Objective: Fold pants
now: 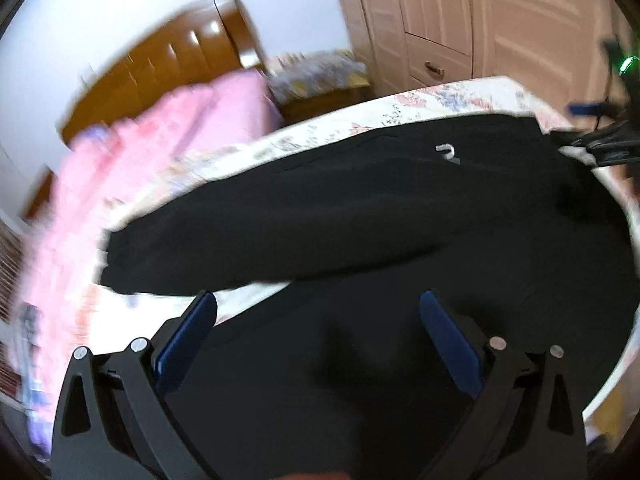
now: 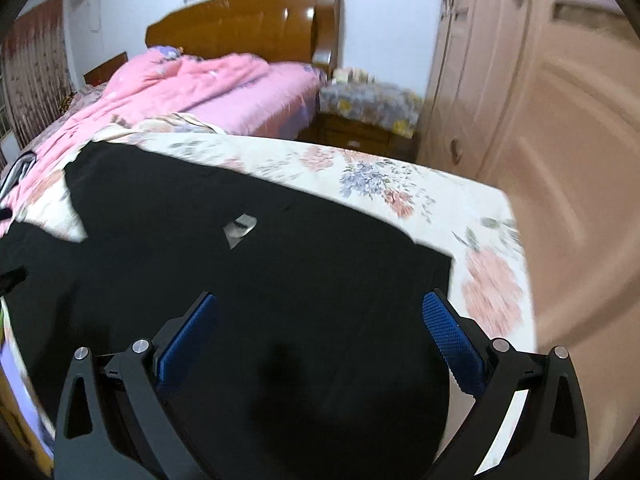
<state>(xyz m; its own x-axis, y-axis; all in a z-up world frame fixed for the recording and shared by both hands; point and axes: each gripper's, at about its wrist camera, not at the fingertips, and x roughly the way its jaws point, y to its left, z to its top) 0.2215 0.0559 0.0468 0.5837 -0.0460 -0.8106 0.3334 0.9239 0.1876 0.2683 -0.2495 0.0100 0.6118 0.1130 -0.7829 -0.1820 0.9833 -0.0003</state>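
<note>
- A bed covered by a cream sheet printed with pink and lilac flowers point(image 2: 372, 184) fills the lower part of both views; in the right wrist view its near corner ends just beside the wardrobe.
- A tall beige wooden wardrobe with panelled doors and drawer pulls point(image 1: 480, 16) stands past the foot of the bed, blurred along the right edge of the right wrist view.
- The black fabric pants point(image 1: 360, 216) lie spread flat on the flowered sheet, with both legs visible in the left wrist view and a strip of sheet showing between them near the cuffs.
- A rumpled pink quilt point(image 2: 192, 92) is heaped on the far half of the bed, against a glossy brown wooden headboard point(image 2: 248, 24).
- A low brown bedside cabinet draped with a grey-and-yellow floral cloth point(image 2: 368, 108) sits between the headboard and the wardrobe.
- The left gripper point(image 1: 318, 304) hangs over the nearer leg of the pants, its blue-padded black fingers point(image 1: 188, 340) wide apart with nothing between them.
- The right gripper point(image 2: 320, 304) is poised over the broad upper part of the pants near the corner of the bed, its fingers point(image 2: 452, 336) likewise spread and empty.
- A small pale grey logo patch point(image 2: 239, 229) shows on the pants, well ahead of the right gripper.
</note>
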